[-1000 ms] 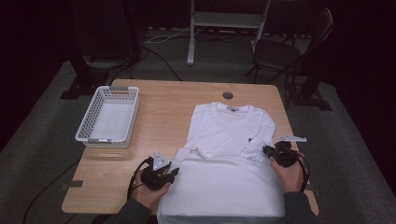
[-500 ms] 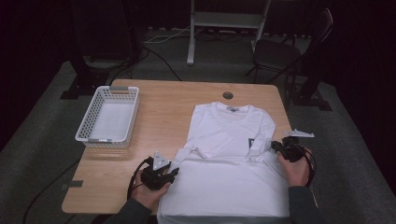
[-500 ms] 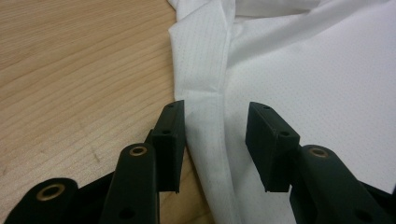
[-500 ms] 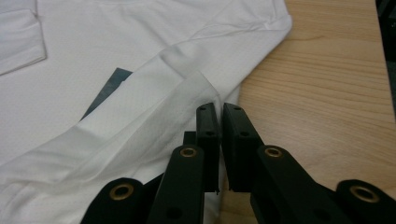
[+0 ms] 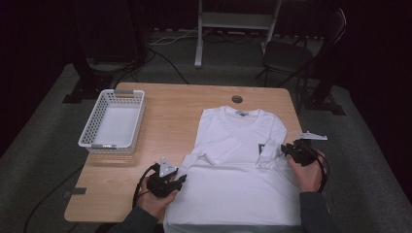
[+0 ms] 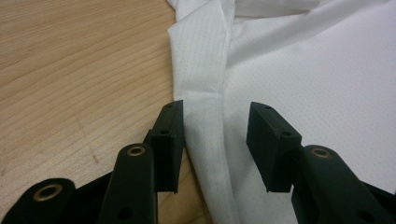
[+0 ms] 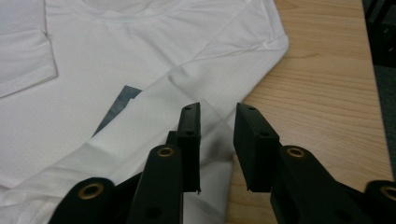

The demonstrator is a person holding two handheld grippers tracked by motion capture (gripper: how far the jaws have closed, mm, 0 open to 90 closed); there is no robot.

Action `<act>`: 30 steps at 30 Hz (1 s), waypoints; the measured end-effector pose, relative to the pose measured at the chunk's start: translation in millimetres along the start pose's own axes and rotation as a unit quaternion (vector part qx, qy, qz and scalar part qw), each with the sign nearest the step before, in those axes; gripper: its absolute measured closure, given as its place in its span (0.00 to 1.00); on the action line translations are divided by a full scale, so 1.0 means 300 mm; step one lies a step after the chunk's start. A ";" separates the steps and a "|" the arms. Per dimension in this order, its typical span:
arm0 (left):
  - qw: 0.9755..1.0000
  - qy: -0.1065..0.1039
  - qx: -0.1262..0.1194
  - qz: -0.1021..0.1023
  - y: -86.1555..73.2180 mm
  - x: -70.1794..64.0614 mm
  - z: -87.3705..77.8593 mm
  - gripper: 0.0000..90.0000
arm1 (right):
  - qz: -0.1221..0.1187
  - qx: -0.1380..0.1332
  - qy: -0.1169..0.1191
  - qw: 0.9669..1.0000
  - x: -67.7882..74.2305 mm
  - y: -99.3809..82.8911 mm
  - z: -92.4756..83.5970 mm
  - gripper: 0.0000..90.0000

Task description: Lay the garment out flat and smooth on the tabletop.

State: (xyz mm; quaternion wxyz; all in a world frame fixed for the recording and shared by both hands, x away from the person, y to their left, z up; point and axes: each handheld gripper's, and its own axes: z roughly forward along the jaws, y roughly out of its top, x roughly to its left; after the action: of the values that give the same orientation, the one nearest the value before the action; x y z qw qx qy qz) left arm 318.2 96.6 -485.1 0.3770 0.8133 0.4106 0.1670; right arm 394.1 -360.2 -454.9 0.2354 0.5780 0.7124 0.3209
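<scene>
Item: white long-sleeved shirt (image 5: 238, 170), flat on the wooden table (image 5: 180, 116), hem toward me. Both sleeves already folded across the chest. My left gripper (image 6: 215, 135): jaws apart, straddling the shirt's side edge, not pinching. My right gripper (image 7: 217, 140): jaws have just been opening, folded sleeve (image 7: 154, 121) beside them, released. Outstanding, I judge: body folds, then the white basket (image 5: 114, 121).

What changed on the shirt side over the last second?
The right gripper drew back from over the shirt toward its right edge; its fingers have just been opening, letting the folded right sleeve go. The left gripper, open astride the shirt's left edge, and the basket stayed put.
</scene>
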 end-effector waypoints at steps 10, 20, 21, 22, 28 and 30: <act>1.000 0.001 0.001 0.002 0.000 -0.001 0.000 0.64 | 0.008 -0.006 0.013 1.000 0.032 0.008 0.018 0.71; 1.000 0.001 0.000 0.001 0.000 -0.001 0.000 0.64 | 0.000 -0.004 0.003 1.000 0.066 0.009 0.040 0.63; 1.000 0.001 0.001 0.001 0.000 -0.001 0.000 0.64 | -0.001 -0.003 0.002 1.000 0.070 0.009 0.042 0.62; 1.000 0.002 0.001 0.002 0.000 -0.001 0.000 0.64 | -0.001 -0.002 0.003 1.000 0.073 0.010 0.044 0.62; 1.000 0.003 0.000 0.003 0.000 -0.002 0.000 0.64 | -0.004 0.013 -0.014 1.000 0.077 0.006 0.051 0.62; 1.000 0.003 0.000 0.003 0.000 -0.002 0.000 0.64 | -0.006 0.018 -0.015 1.000 0.077 0.003 0.049 0.65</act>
State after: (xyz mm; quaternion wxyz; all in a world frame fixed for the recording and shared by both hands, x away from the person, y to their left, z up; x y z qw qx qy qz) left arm 317.9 96.0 -485.1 0.3752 0.8141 0.4094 0.1699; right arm 400.1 -334.9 -463.5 0.2375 0.5822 0.7181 0.2982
